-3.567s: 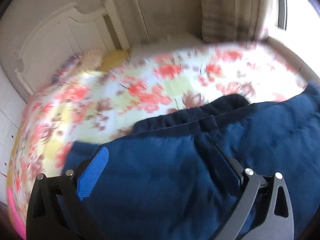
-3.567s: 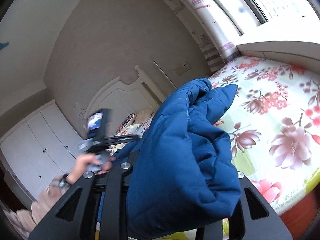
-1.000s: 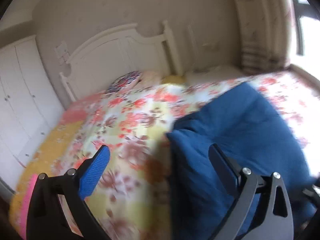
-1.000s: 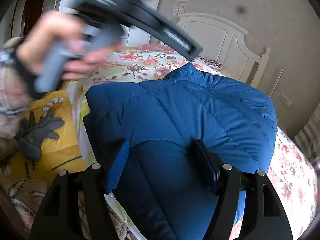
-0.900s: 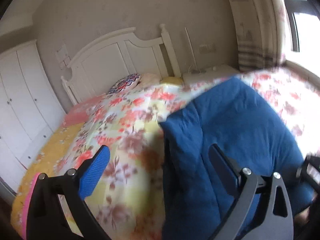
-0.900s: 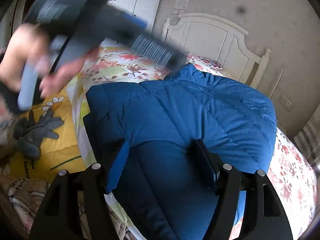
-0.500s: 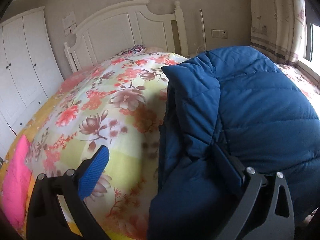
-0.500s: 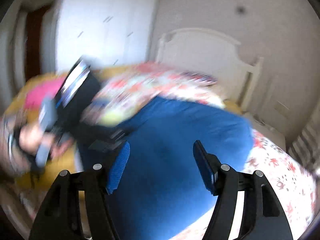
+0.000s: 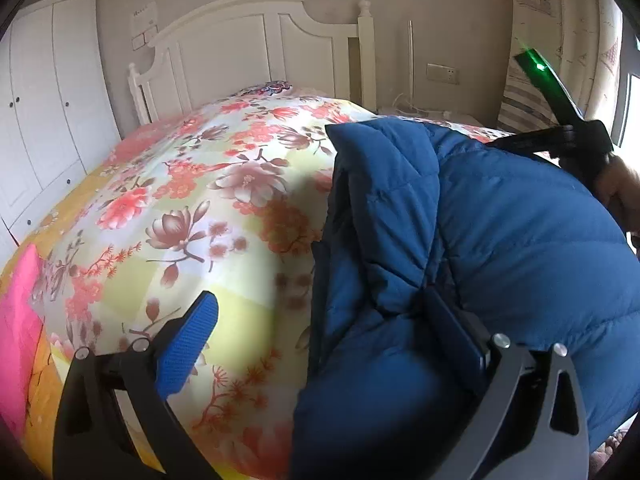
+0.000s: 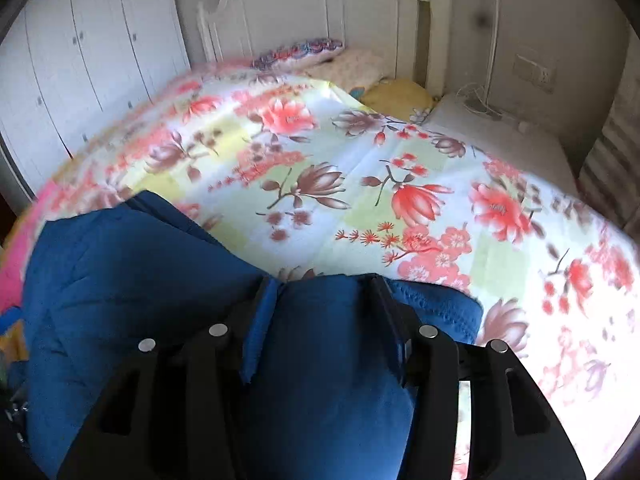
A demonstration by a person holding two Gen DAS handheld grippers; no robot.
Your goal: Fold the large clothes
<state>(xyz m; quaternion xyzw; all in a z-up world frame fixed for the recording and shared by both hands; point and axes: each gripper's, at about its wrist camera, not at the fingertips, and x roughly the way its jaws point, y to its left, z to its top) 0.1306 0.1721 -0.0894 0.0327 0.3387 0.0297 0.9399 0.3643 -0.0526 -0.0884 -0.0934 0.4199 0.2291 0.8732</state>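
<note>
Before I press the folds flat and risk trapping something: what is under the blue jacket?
The blue jacket lies on the floral bedspread, which shows all around it. Whatever sits directly beneath the jacket is covered.

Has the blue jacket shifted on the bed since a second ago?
Yes. In the right wrist view the blue jacket lay spread toward the headboard; now it is bunched at the near edge, with the floral bedspread bare.
</note>
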